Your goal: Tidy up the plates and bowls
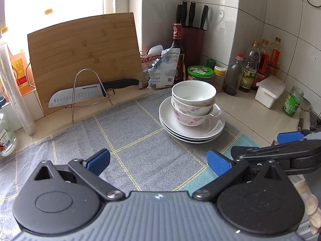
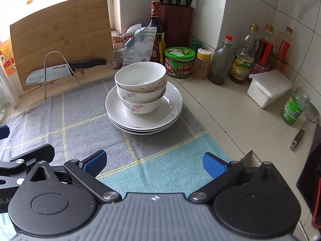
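Three nested bowls (image 1: pixel 191 102) (image 2: pixel 141 86), white with pink flowers, stand on a stack of white plates (image 1: pixel 208 130) (image 2: pixel 120 112) at the far right of a grey checked cloth (image 1: pixel 128 140) (image 2: pixel 76 116). My left gripper (image 1: pixel 158 162) is open and holds nothing, hovering over the cloth in front of and left of the stack. My right gripper (image 2: pixel 153 163) is also open with nothing between its fingers, in front of the stack over the cloth's blue part. In the left wrist view the right gripper (image 1: pixel 284 140) juts in from the right.
A bamboo cutting board (image 1: pixel 84 56) leans at the back behind a wire rack with a knife (image 1: pixel 90 94). A knife block (image 2: pixel 176 24), sauce bottles (image 2: pixel 242 60), jars (image 2: pixel 179 62) and a white lidded box (image 2: pixel 268 88) line the tiled corner. A spoon (image 2: pixel 305 124) lies at right.
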Motion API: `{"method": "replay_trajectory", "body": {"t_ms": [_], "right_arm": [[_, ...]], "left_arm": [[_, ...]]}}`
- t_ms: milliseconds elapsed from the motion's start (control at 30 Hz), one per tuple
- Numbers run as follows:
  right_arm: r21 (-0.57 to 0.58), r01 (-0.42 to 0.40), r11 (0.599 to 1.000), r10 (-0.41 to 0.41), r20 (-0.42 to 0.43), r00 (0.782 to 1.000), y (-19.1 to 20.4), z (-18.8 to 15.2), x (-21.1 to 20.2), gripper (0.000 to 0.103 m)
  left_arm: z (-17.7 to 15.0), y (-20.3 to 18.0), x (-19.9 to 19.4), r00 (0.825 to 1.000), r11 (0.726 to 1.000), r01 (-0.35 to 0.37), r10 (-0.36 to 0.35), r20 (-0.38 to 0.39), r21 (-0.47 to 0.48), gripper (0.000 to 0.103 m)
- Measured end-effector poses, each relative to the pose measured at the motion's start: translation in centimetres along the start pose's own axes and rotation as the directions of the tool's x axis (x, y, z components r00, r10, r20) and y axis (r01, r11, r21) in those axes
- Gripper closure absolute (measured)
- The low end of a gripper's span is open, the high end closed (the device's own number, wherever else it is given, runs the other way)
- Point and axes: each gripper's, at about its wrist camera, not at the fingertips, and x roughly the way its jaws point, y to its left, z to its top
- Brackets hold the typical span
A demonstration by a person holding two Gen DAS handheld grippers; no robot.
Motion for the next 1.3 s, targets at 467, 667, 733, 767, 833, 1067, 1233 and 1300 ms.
{"method": "replay_trajectory", "body": {"t_ms": [467, 667, 733, 767, 833, 1067, 1233, 1300], "right_arm": [[-0.006, 0.020, 1.000, -0.020, 0.009, 1.000, 0.14, 0.20, -0.38, 0.000], [-0.006, 0.023, 1.000, -0.023, 0.009, 1.000, 0.15, 0.21, -0.46, 0.000], [-0.005, 0.024, 1.000, -0.024, 0.009, 1.000, 0.13, 0.23, -0.46, 0.000], [-0.005, 0.024, 1.000, -0.024, 0.009, 1.000, 0.14, 0.23, -0.46, 0.000], [-0.006, 0.023, 1.000, -0.023, 0.009, 1.000, 0.13, 0.24, -0.45, 0.000], [-0.008, 0.032, 0.999, -0.032, 0.009, 0.999, -0.11, 0.48, -0.41, 0.000], [-0.007, 0.041, 0.999, -0.041, 0.008, 0.999, -0.07, 0.56, -0.42, 0.000], [-0.007, 0.044, 0.999, -0.044, 0.008, 0.999, -0.08, 0.59, -0.37, 0.000]], "left_arm": [[0.13, 0.11, -0.23, 1.000, 1.000, 0.001, -0.001, 0.001, -0.006, 0.001], [0.13, 0.08, -0.23, 1.000, 1.000, 0.000, 0.000, 0.001, -0.005, 0.001], [0.13, 0.09, -0.23, 1.000, 1.000, 0.000, 0.000, 0.001, -0.005, 0.001], [0.17, 0.05, -0.23, 1.000, 1.000, -0.001, 0.001, 0.001, -0.004, 0.001], [0.21, 0.02, -0.24, 1.000, 1.000, -0.001, 0.001, 0.001, -0.004, 0.001], [0.35, 0.04, -0.16, 1.000, 1.000, -0.001, 0.001, -0.001, -0.008, 0.001], [0.42, 0.04, -0.10, 1.000, 1.000, 0.000, 0.000, 0.000, -0.006, 0.001], [0.50, 0.02, -0.02, 1.000, 1.000, 0.000, 0.000, -0.001, -0.006, 0.001]]}}
